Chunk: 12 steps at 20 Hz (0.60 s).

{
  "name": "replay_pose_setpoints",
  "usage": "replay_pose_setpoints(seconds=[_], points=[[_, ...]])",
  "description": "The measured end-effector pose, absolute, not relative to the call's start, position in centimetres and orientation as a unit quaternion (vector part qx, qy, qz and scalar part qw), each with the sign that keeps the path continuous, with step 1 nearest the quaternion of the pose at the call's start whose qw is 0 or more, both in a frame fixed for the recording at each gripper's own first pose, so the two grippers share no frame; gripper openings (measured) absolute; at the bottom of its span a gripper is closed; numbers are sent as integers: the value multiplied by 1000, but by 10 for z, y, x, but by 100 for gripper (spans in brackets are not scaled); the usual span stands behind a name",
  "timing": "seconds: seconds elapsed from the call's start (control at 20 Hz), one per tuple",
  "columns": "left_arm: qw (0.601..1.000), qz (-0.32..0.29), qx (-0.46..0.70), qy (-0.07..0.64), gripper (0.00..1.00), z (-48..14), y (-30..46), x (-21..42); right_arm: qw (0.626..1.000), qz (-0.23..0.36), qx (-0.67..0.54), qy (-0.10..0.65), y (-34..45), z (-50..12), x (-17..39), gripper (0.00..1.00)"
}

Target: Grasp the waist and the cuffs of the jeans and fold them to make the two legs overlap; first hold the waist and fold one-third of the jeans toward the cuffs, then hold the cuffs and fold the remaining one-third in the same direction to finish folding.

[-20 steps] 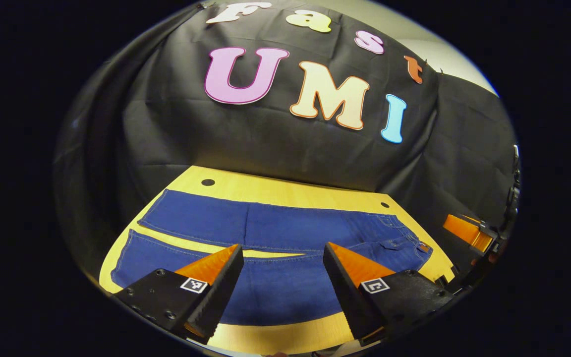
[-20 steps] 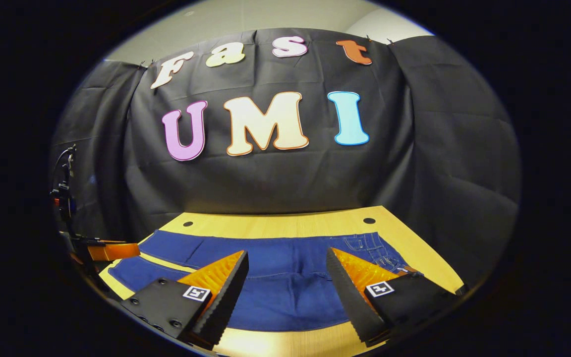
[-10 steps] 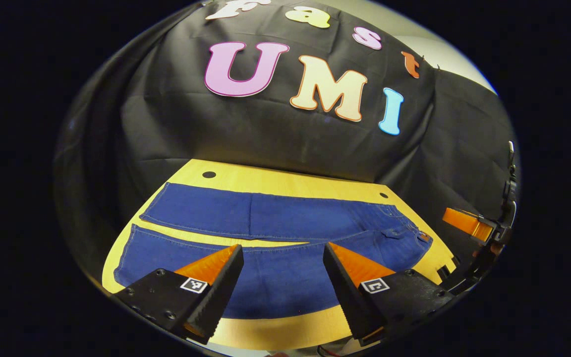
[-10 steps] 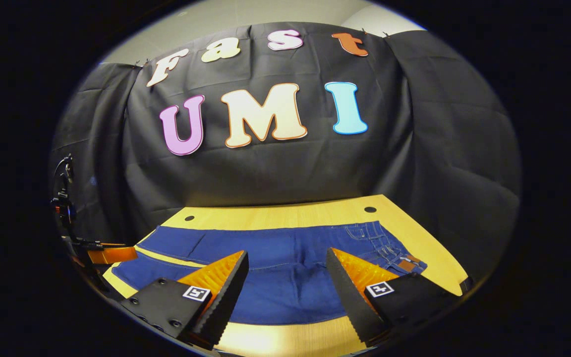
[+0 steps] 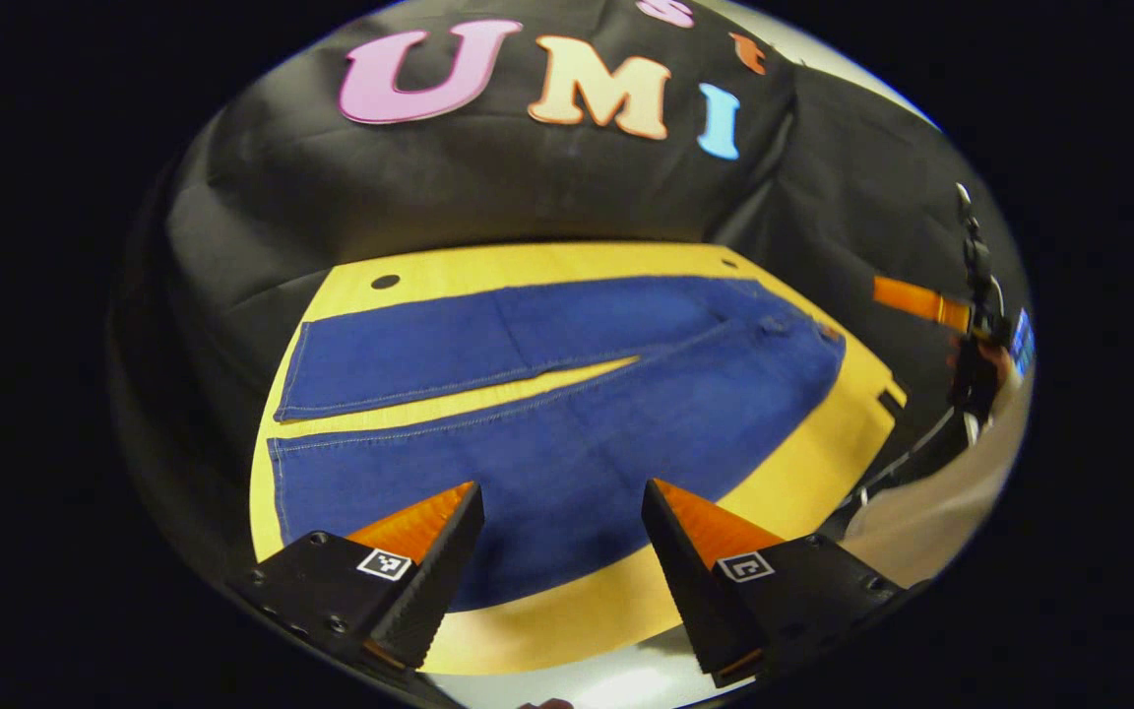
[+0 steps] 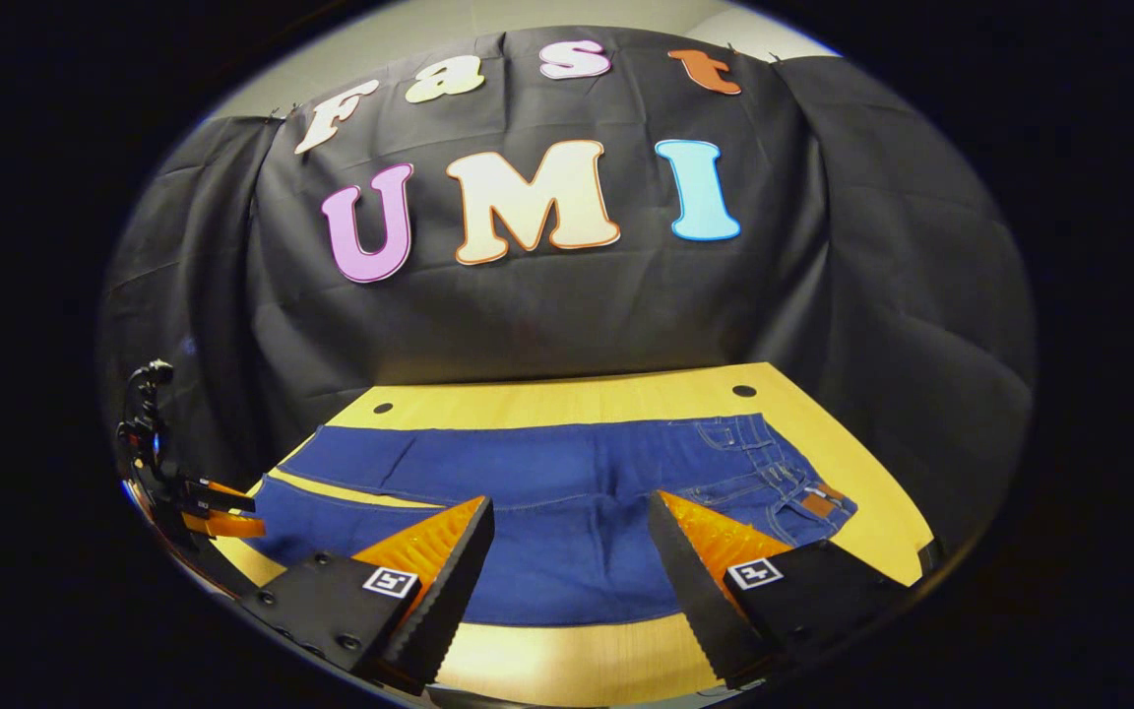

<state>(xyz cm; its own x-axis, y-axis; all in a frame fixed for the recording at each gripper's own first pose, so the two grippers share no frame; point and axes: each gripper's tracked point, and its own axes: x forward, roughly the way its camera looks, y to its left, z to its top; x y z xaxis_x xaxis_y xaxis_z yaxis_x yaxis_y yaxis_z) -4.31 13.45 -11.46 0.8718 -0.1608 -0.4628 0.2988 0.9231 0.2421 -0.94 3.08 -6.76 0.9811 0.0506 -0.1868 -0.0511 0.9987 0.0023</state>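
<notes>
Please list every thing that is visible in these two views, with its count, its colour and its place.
jeans: one, dark blue, spread flat on the table, legs apart, waist at the right end.
table: one, yellow wood, under the jeans, two dark holes near its far edge.
booth wall: one, black cloth, behind the table.
left gripper: one, open, above the near leg; also at the left edge of the right gripper view.
right gripper: one, open, above the jeans near the waist.
</notes>
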Motion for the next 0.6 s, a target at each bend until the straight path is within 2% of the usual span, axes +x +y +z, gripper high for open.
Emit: replay_pose_setpoints(seconds=[0.1, 0.15, 0.2, 0.3, 0.4, 0.6], points=[[931, -143, 200, 270, 96, -133, 159, -52, 994, 21, 2, 109, 31, -81, -14, 98], [916, -163, 211, 299, 96, -144, 167, -58, 993, 17, 4, 115, 30, -86, -17, 94], [900, -176, 225, 328, 97, -151, 176, -63, 992, 13, 4, 122, 29, -92, -19, 98], [869, -193, 262, 374, 96, -168, 197, -71, 990, 5, 2, 139, 27, -102, -24, 98], [847, -202, 296, 393, 96, -175, 208, -74, 989, -1, -3, 145, 27, -105, -27, 98], [829, -206, 316, 412, 96, -181, 211, -76, 988, -17, -4, 155, 20, -111, -33, 98]])
